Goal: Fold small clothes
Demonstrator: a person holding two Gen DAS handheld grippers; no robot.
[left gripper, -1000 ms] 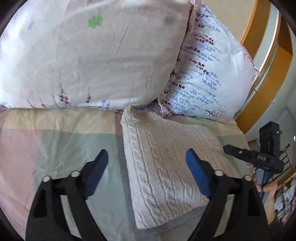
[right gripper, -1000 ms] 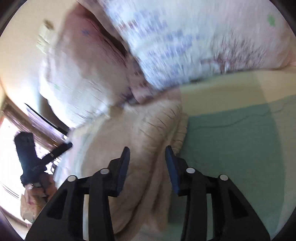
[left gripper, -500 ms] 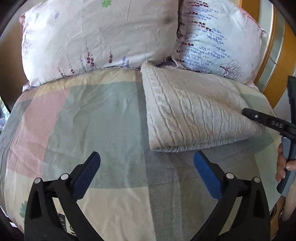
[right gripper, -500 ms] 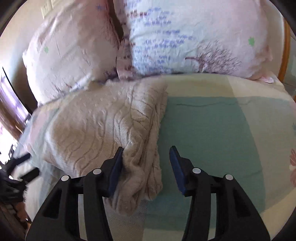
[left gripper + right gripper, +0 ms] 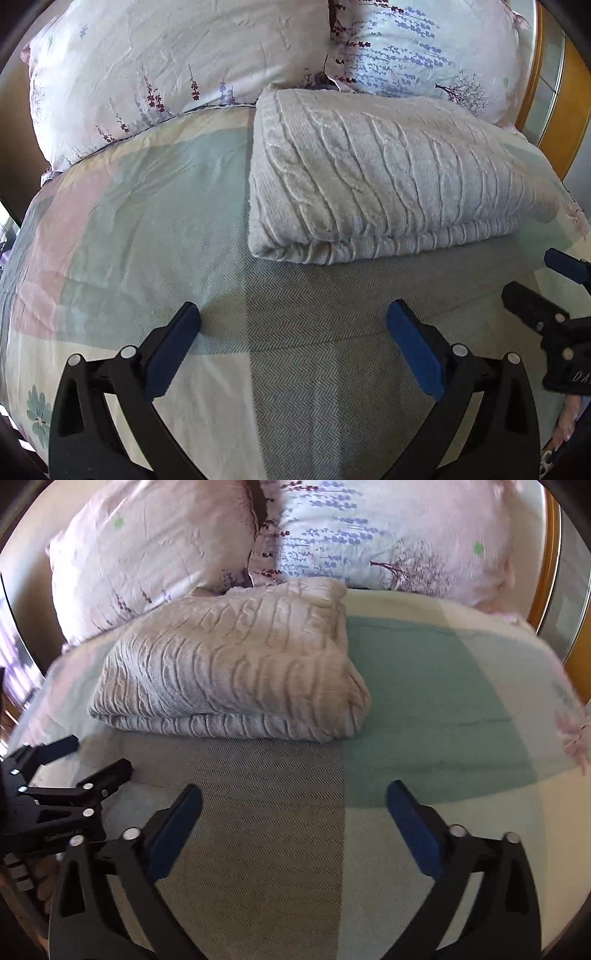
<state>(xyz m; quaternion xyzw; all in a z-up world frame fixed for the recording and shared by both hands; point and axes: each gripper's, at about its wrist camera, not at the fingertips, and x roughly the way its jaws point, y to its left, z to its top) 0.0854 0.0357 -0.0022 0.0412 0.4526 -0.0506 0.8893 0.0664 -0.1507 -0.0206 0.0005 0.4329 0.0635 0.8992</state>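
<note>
A beige cable-knit sweater (image 5: 388,177) lies folded in a neat rectangle on the bed, its far edge against the pillows; it also shows in the right wrist view (image 5: 229,668). My left gripper (image 5: 293,328) is open and empty, above the bedspread short of the sweater's near edge. My right gripper (image 5: 293,806) is open and empty, likewise short of the sweater. Each gripper shows at the edge of the other's view: the right one (image 5: 535,284) and the left one (image 5: 92,760).
Two floral pillows (image 5: 177,62) (image 5: 417,48) lean at the head of the bed. The patchwork bedspread (image 5: 122,221) covers the mattress. A wooden headboard rail (image 5: 569,110) runs along the right side.
Both grippers have pulled back from the sweater toward the bed's foot. The right gripper has opened wide and let go of the sweater's edge. The sweater now lies flat and folded.
</note>
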